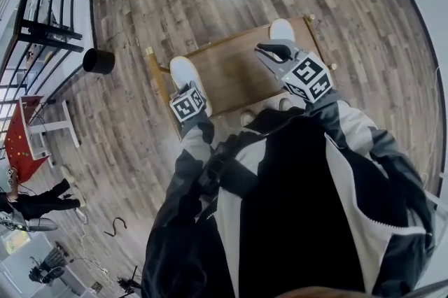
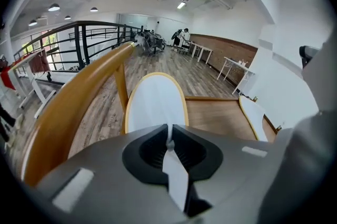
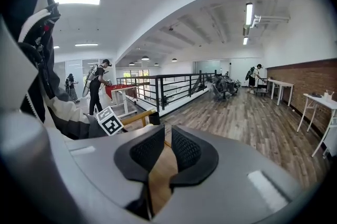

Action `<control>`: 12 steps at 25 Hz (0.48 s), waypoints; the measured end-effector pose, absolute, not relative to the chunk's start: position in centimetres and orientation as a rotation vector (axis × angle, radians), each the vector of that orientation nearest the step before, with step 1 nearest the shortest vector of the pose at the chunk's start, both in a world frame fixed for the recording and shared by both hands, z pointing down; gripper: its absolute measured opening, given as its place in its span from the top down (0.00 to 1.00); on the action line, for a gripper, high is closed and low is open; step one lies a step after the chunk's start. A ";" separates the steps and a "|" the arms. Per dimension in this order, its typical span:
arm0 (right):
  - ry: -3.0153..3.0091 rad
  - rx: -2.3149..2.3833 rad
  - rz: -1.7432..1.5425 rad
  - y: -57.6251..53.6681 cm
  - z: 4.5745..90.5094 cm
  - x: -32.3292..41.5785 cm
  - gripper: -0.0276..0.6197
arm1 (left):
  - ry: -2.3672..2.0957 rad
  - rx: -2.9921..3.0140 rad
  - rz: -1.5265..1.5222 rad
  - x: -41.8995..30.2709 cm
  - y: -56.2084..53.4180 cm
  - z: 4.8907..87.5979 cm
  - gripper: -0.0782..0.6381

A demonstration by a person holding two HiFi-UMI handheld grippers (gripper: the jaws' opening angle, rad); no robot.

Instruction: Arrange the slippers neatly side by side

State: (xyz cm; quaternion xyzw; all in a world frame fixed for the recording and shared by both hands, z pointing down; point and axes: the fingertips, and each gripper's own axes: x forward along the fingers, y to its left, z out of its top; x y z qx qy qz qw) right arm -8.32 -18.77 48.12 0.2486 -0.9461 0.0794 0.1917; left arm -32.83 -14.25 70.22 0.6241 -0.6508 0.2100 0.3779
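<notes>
Left slipper point(image 1: 183, 71): a white oval with a yellowish rim, sitting at the 9 o'clock edge of the table point(image 1: 231, 73). Its toe points to 12, and its near end is pinched in the left gripper point(image 2: 169, 139). Right slipper point(image 1: 282, 29): white too, up at the 1 o'clock corner, also pointing to 12. The pair sit well apart.
</notes>
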 end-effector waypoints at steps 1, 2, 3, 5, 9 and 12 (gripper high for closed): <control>-2.653 0.703 0.223 -18.9 48.1 -8.2 0.89 | -1.659 1.593 0.552 -32.9 -14.4 70.6 0.84; -2.650 0.706 0.223 -19.0 48.1 -8.1 0.89 | -1.656 1.590 0.564 -32.9 -14.5 70.9 0.84; -2.647 0.709 0.223 -19.0 48.1 -7.9 0.89 | -1.651 1.587 0.572 -32.9 -14.6 71.2 0.84; -2.640 0.716 0.224 -19.0 48.2 -7.5 0.89 | -1.638 1.586 0.584 -32.6 -14.8 71.9 0.84; -2.628 0.721 0.228 -18.8 48.4 -7.2 0.89 | -1.624 1.584 0.604 -32.5 -14.8 72.6 0.84; -2.624 0.720 0.230 -18.9 48.3 -7.2 0.89 | -1.615 1.581 0.607 -32.4 -14.9 72.9 0.84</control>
